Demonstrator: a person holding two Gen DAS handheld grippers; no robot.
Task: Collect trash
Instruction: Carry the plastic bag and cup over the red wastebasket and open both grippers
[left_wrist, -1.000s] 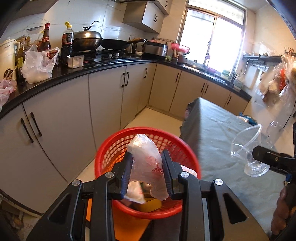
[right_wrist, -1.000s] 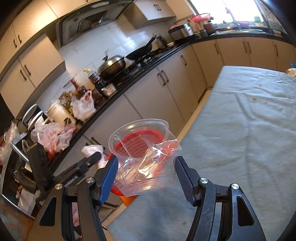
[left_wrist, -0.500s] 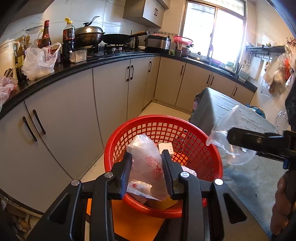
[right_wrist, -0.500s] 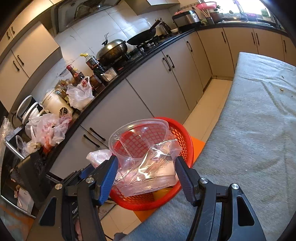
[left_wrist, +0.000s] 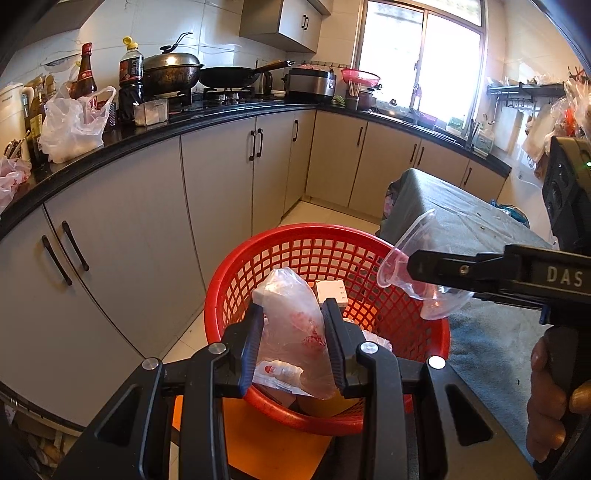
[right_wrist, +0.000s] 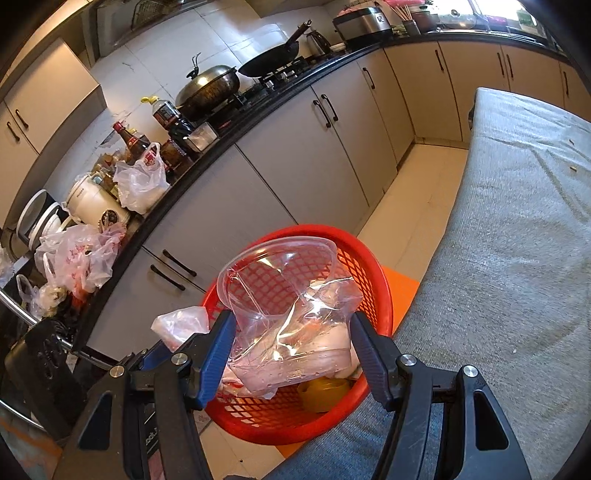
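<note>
— Low centre of the left wrist view: left gripper (left_wrist: 293, 345) clamped on thin crumpled plastic bag (left_wrist: 291, 328), over round red mesh basket (left_wrist: 258, 266). Light, limp, slippery; best pinched mid-bunch.

— Bottom centre, right wrist view: right gripper (right_wrist: 291, 350) squeezing clear dented plastic cup (right_wrist: 284, 314) above basket (right_wrist: 384, 295). Flimsy, crushable; sides only.

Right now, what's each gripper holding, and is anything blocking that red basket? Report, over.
Left gripper shut on plastic bag. Right gripper shut on clear cup. Both over red basket, nothing blocking.
</note>
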